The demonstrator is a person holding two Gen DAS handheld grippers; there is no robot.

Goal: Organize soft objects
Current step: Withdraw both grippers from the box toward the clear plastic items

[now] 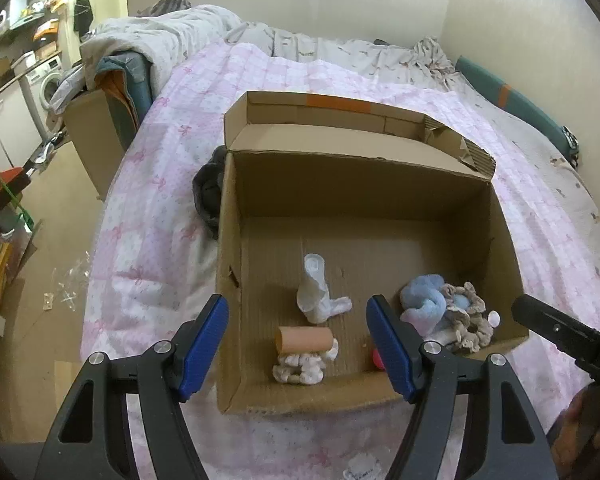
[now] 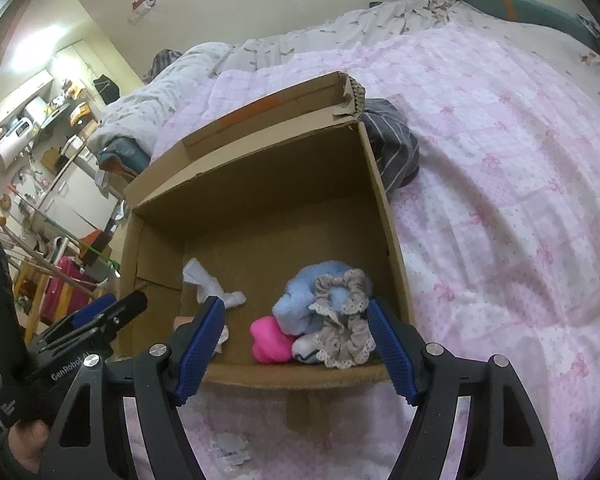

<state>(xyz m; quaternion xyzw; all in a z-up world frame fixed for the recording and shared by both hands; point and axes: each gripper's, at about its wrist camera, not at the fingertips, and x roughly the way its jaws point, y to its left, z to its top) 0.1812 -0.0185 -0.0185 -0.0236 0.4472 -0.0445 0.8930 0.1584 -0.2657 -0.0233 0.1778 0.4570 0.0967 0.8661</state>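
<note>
You have the pink bow-print quilt spread over the bed, and the open cardboard box sits on it, flaps folded back at the far side. A dark striped garment lies on the quilt, touching the box's outer wall.

Inside the box, near the right wall, a light blue fuzzy sock bundle rests against a grey lace-edged scrunchie; from the right wrist view a hot pink soft ball sits just beside them, against the near wall. Toward the middle of the floor a white rolled sock stands partly upright. Nearer you, a tan cardboard tube lies on its side on top of a white scrunchie.

Your left gripper hangs above the box's near edge, jaws spread wide and holding nothing. Your right gripper hovers over the near right corner, likewise released and empty, blue pads apart.
</note>
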